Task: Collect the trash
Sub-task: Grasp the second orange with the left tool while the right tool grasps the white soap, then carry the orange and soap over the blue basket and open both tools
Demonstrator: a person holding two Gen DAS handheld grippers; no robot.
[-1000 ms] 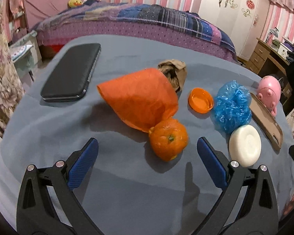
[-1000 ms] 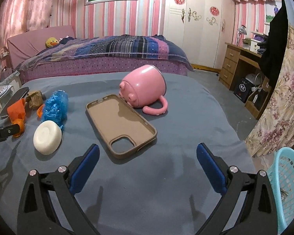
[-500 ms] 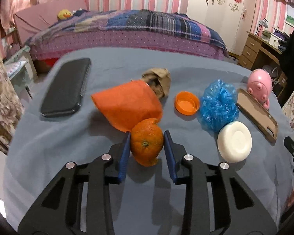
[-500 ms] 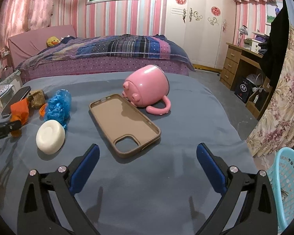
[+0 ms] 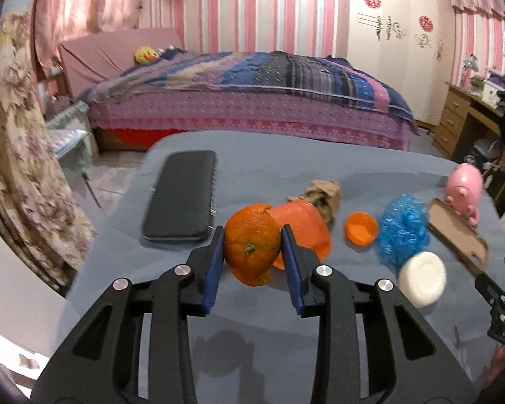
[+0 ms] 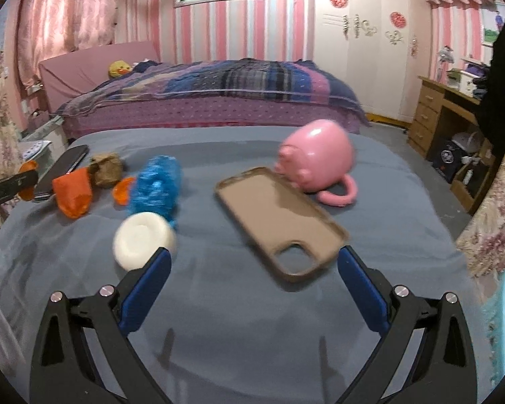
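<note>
My left gripper [image 5: 252,240] is shut on an orange peel shell [image 5: 251,244] and holds it lifted off the grey table [image 5: 252,346]. Behind it lie an orange bag [image 5: 304,229], a crumpled brown paper [image 5: 323,195], an orange cap [image 5: 361,228] and a crumpled blue plastic [image 5: 402,234]. The right wrist view shows the same pile: blue plastic [image 6: 156,185], orange bag [image 6: 73,192], brown paper [image 6: 106,169], orange cap [image 6: 123,191]. My right gripper [image 6: 254,266] stands open over the table, its left pad near a white round soap [image 6: 143,244], nothing between the fingers.
A black phone [image 5: 181,200] lies at the left, a tan phone case [image 6: 281,220] and a tipped pink pig mug [image 6: 316,160] at the right. A light blue basket [image 6: 503,320] stands off the table's right edge. A bed and a desk lie beyond.
My left gripper closed around the orange peel shell and lifted it off the table. My right gripper slid left toward the soap and stayed open.
</note>
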